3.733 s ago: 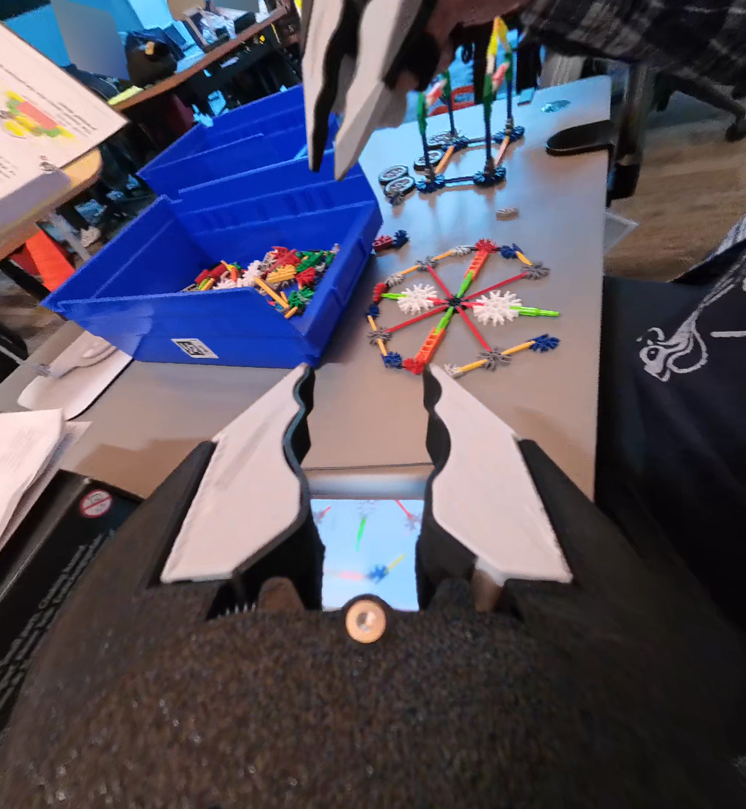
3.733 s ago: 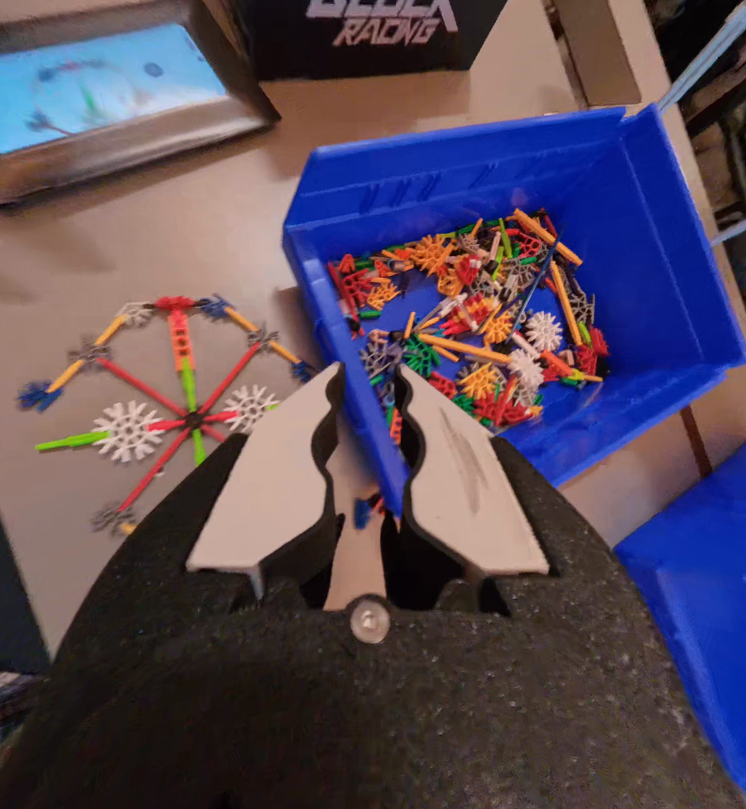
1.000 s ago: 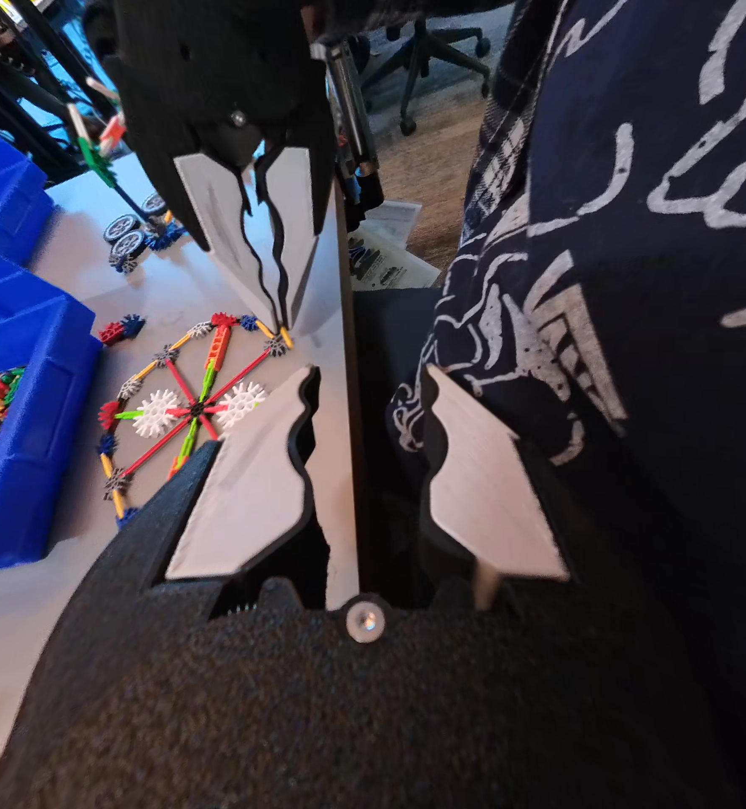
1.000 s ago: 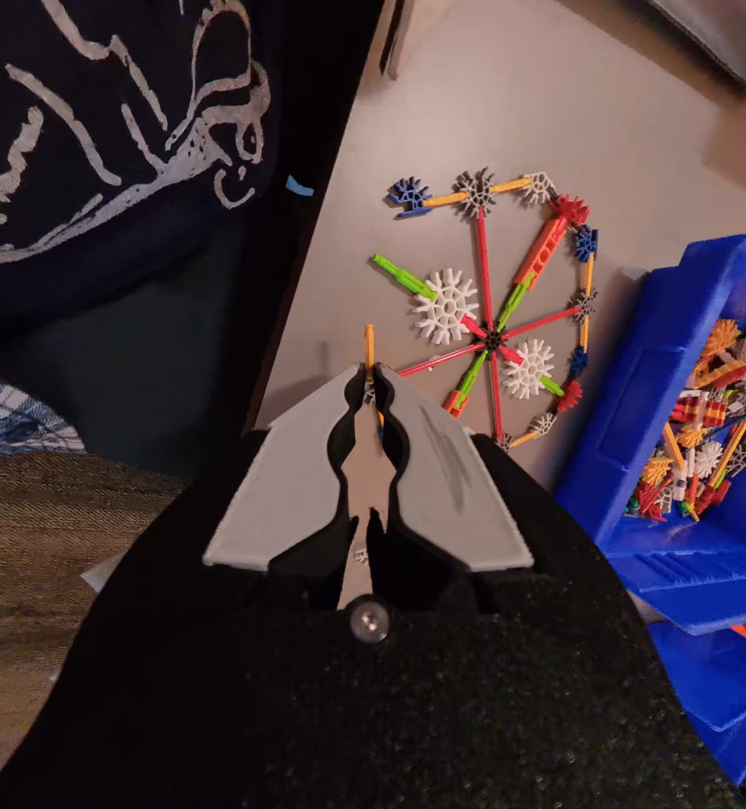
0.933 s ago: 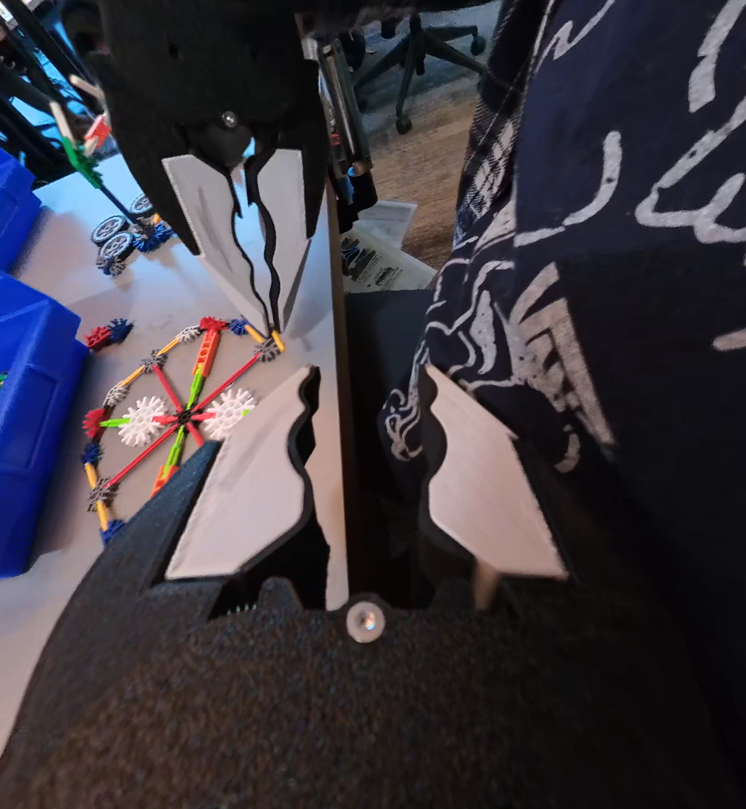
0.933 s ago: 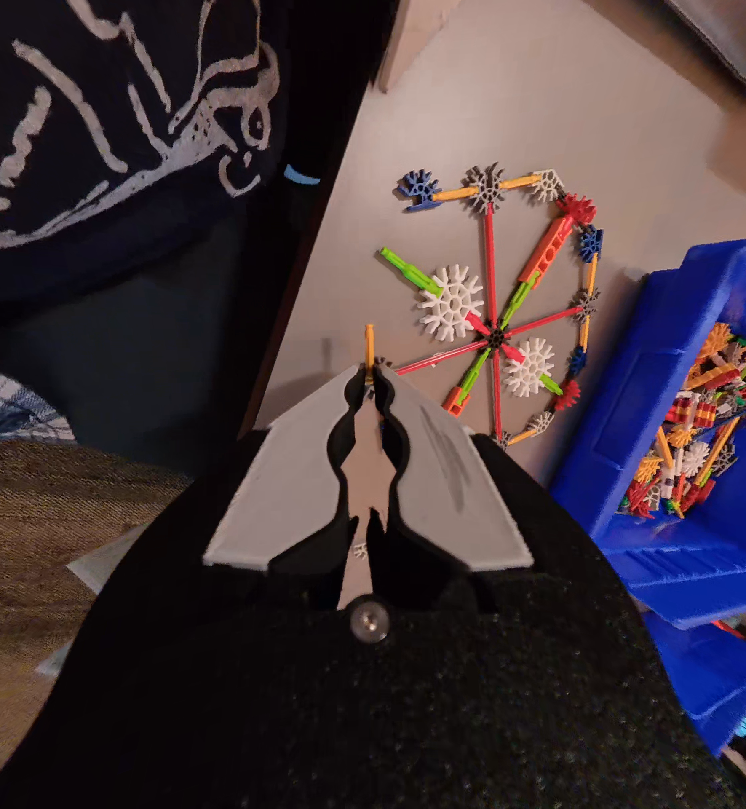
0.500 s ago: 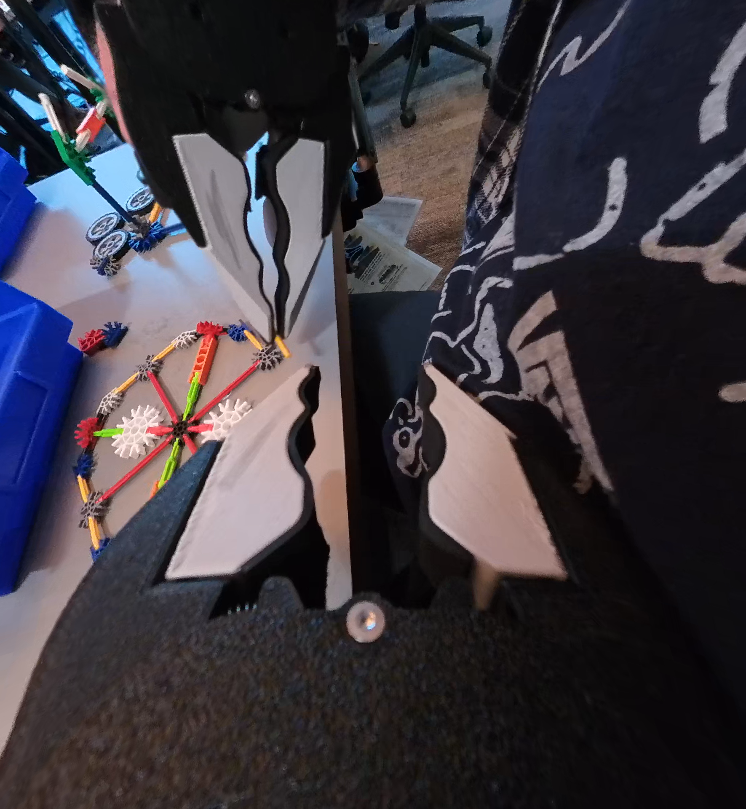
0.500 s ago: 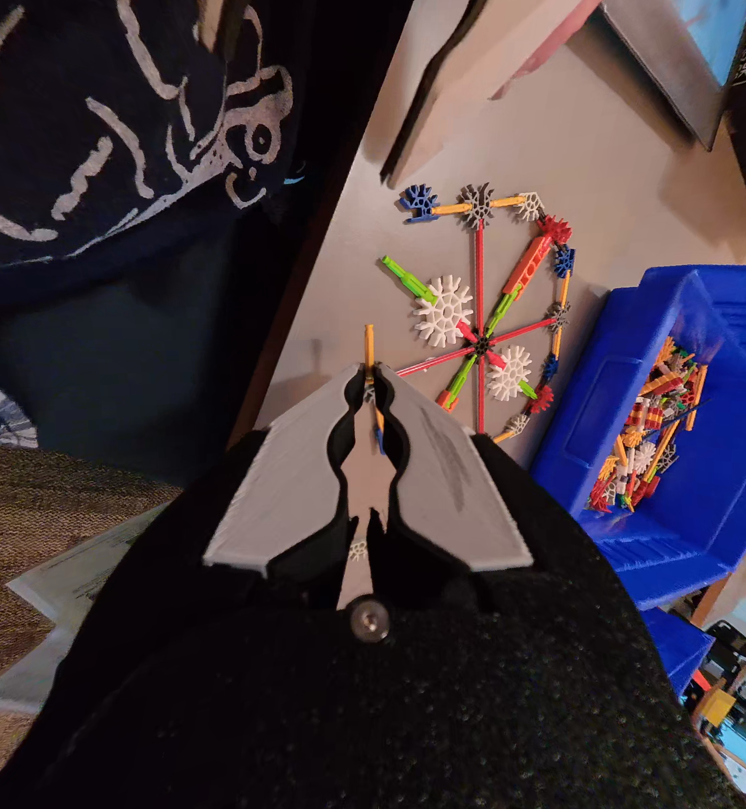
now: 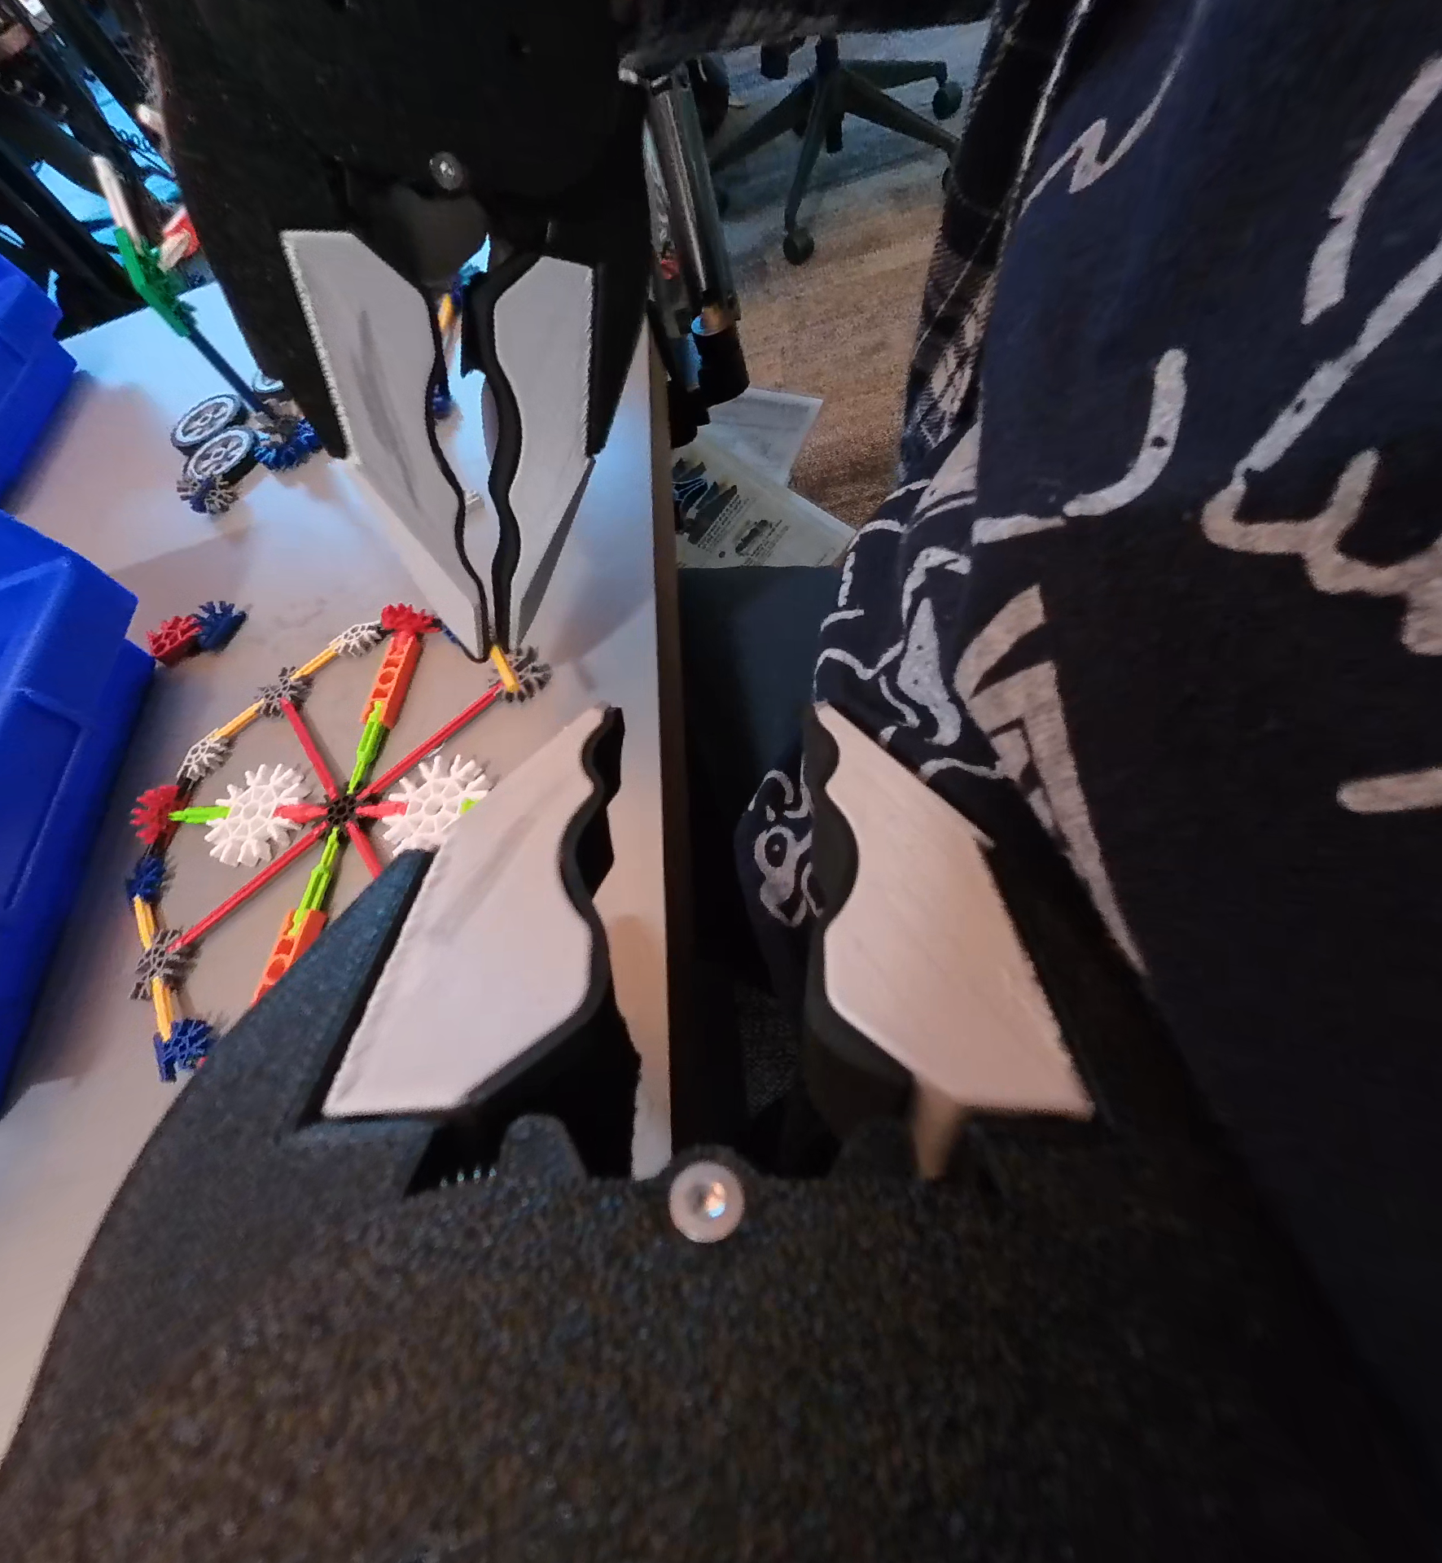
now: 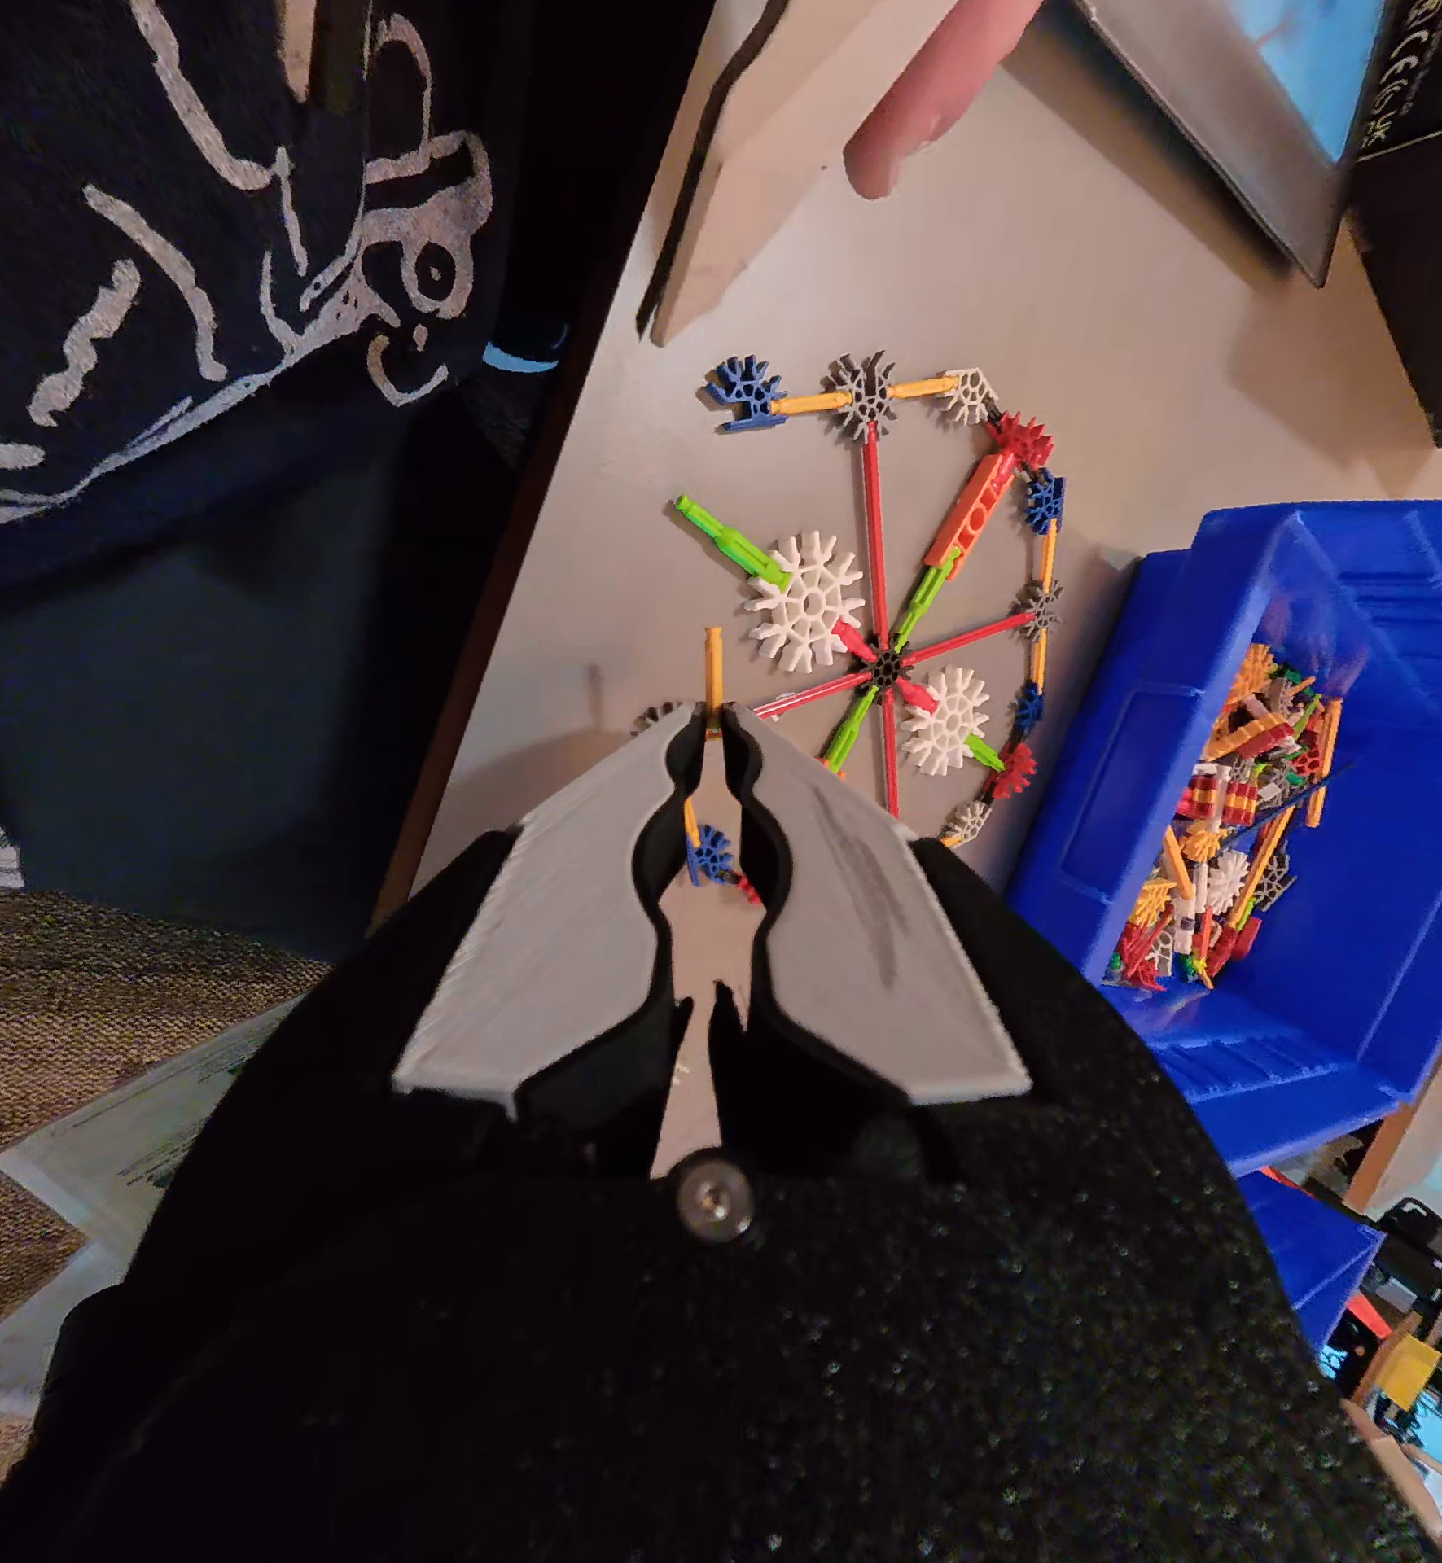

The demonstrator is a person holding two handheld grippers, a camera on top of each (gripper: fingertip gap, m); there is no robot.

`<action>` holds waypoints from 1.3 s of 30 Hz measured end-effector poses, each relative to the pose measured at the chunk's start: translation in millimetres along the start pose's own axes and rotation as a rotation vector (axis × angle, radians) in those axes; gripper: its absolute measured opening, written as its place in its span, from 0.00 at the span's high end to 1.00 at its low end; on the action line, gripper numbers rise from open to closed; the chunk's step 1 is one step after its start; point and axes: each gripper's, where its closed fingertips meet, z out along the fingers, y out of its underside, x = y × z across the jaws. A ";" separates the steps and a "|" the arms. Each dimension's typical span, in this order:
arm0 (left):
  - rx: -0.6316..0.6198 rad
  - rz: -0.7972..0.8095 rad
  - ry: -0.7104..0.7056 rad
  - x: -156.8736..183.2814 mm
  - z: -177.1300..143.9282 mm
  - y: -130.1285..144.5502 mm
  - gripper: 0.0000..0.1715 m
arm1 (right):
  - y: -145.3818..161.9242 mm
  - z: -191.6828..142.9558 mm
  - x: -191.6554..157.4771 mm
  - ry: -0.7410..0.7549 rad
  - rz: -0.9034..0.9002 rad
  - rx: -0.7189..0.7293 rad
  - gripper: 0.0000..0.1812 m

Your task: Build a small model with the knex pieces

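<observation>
**Right gripper clamped on a yellow rod at the wheel's rim**

At far left in the left wrist view, a blue bin point(image 9: 15, 761) sits on the worktop point(image 9: 294, 550). Just beside it lies a flat toy wheel point(image 9: 336, 803) of red and green spokes, white snowflake pieces and a partial rim of yellow rods with grey, red and blue connectors. A small red-and-blue piece point(image 9: 193, 627) lies apart from it, near the bin, and black toy tyres point(image 9: 214, 440) sit farther back.

The right gripper point(image 9: 493, 647) comes down from above, its fingers together on a yellow rod point(image 9: 504, 668) whose end meets a grey connector point(image 9: 527, 672) at the wheel's rim. In the right wrist view the right gripper point(image 10: 713, 719) pinches the rod point(image 10: 712, 668) at its very tips, the rod sticking out beyond them, with the wheel point(image 10: 886, 660) to its right and the bin point(image 10: 1309, 846) of mixed pieces beyond that.

The left gripper point(image 9: 709, 736) hangs over the worktop's edge with its fingers well apart and nothing between them. To its right, a person's dark printed shirt point(image 9: 1165, 677) fills the view.
</observation>
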 end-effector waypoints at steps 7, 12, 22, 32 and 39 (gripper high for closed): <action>0.013 -0.005 0.008 1.3 -0.2 -0.6 0.76 | 0.6 0.6 0.4 -0.011 0.003 -0.009 0.98; 0.018 -0.010 0.012 1.6 -0.1 -1.3 0.77 | 1.1 -0.4 0.0 -0.013 0.009 -0.010 0.98; 0.038 -0.023 0.003 0.1 0.9 -2.9 0.77 | 2.8 -3.7 1.8 -0.005 0.040 -0.015 0.98; 0.078 -0.008 -0.018 -0.9 -9.8 -5.2 0.78 | -3.4 -6.5 9.7 0.001 0.075 -0.032 0.98; 0.086 -0.005 0.007 2.6 -13.3 -5.5 0.80 | -1.9 -12.7 11.8 0.011 0.104 -0.060 0.98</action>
